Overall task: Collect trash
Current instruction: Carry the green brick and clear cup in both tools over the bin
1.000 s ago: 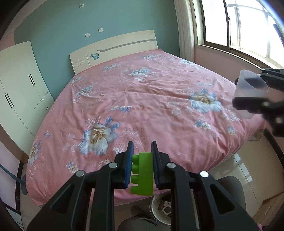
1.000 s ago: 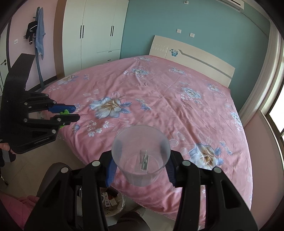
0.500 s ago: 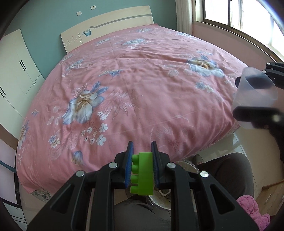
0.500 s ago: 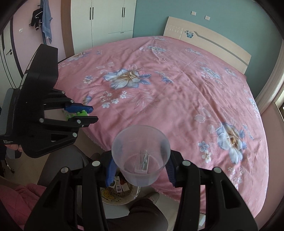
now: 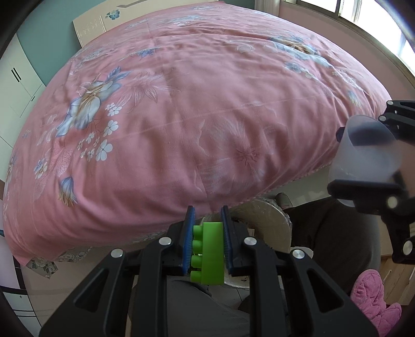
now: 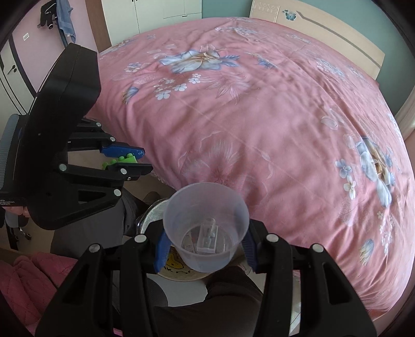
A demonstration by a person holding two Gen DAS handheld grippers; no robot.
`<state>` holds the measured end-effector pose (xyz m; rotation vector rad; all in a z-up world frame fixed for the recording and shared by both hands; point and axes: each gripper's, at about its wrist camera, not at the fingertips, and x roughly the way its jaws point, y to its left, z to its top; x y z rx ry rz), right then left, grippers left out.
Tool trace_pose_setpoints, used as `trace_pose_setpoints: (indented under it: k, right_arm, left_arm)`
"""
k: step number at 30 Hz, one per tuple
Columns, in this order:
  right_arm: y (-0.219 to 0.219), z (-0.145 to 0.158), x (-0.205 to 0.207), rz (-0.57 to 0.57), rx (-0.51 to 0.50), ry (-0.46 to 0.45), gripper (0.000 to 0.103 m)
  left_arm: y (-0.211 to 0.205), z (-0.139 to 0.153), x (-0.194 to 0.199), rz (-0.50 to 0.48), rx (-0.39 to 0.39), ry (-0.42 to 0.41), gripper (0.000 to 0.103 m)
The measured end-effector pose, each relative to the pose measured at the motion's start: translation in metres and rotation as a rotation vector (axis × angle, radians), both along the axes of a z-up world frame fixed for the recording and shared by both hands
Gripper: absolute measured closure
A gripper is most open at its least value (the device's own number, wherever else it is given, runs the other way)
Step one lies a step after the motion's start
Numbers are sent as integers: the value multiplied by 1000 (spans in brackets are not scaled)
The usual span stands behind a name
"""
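Note:
My left gripper (image 5: 207, 223) is shut on a green toy brick (image 5: 208, 252), studs to the left; it also shows in the right wrist view (image 6: 124, 159). My right gripper (image 6: 205, 243) is shut on a clear plastic cup (image 6: 206, 228) with a small white item in its bottom; the cup also shows in the left wrist view (image 5: 368, 155). Both are held above a round trash bin (image 5: 269, 225) on the floor at the bed's foot. The bin shows under the cup in the right wrist view (image 6: 153, 215), partly hidden.
A large bed with a pink flowered cover (image 5: 194, 103) fills the view ahead. The person's dark trouser legs (image 5: 337, 233) flank the bin. A pink slipper (image 5: 373, 298) is at the lower right. White wardrobes (image 6: 155, 10) stand beyond the bed.
Both grippers have tilted down and moved lower toward the floor, bringing the bin into view beneath them. The brick and the cup stay held.

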<state>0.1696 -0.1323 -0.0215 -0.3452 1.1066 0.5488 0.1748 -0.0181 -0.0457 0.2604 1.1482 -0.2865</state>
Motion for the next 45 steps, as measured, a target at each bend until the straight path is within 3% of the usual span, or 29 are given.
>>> trace_pose_setpoints:
  k: [19,38,45]
  right_arm:
    - [14,-129,-1,-15,-25,218,55]
    - [30,-246,11,-98,-72,418,55]
    - [26,-284,8,-137,-84,486,55]
  left_arm:
    - [-12,-120,-1,-2,23,227,80]
    - [-1,-232,12,106,33,418,80]
    - [-3,-268,14,98,26,475,80]
